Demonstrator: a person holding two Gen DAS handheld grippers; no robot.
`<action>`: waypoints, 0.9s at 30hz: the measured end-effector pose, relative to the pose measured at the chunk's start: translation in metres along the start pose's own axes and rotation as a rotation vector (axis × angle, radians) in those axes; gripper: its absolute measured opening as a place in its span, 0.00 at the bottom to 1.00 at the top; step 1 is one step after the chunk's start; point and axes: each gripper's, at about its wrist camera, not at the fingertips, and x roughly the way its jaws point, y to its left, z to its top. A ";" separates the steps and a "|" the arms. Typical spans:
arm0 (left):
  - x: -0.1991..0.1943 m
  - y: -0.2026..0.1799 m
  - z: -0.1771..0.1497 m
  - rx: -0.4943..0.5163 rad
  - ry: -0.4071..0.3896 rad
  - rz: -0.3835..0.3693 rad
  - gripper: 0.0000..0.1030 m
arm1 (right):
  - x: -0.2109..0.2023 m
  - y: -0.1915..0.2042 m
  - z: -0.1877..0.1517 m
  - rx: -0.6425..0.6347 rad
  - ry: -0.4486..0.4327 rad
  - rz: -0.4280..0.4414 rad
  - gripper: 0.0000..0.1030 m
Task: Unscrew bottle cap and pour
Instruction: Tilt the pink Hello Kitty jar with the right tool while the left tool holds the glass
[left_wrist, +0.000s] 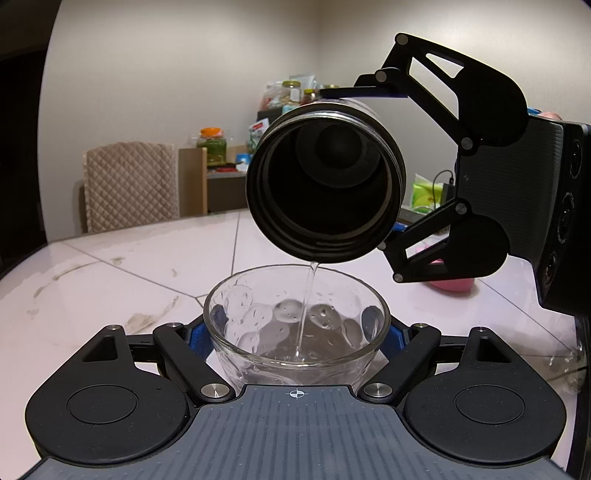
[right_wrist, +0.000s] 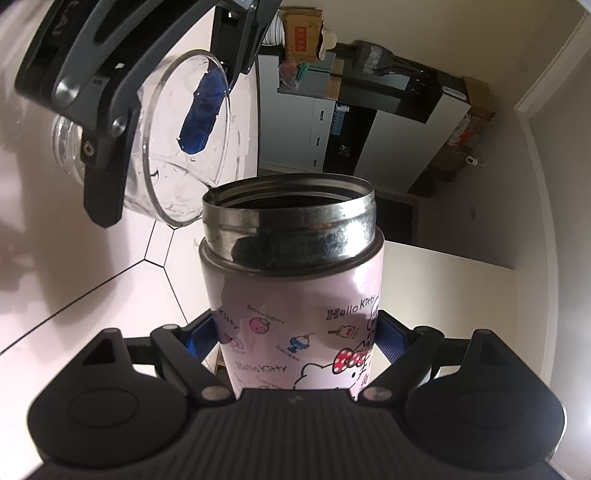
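Now pouring — right gripper (right_wrist: 297, 339) clamps the steel bottle (right_wrist: 295, 295) mid-body, tipped over the glass bowl (left_wrist: 295, 325), which the left gripper (left_wrist: 295, 334) clasps above the table (left_wrist: 110, 280) edge. Both slippery, bowl fragile — grip walls firmly.

The pink bottle (right_wrist: 295, 314) carried "Hello Kitty" printed twice on its side, plus small captions "Strawberry" under a strawberry drawing and "Icecream" under a sundae drawing; other small words on it were too blurred to read
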 end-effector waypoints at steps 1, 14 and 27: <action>0.000 0.000 0.000 0.000 0.000 0.000 0.86 | 0.000 0.001 0.000 -0.006 0.001 -0.002 0.85; 0.000 -0.001 -0.001 -0.002 -0.001 0.001 0.86 | -0.001 0.005 -0.001 -0.038 -0.003 -0.012 0.85; -0.002 -0.003 -0.001 -0.004 -0.001 0.001 0.86 | 0.001 0.004 0.002 -0.047 -0.010 -0.010 0.85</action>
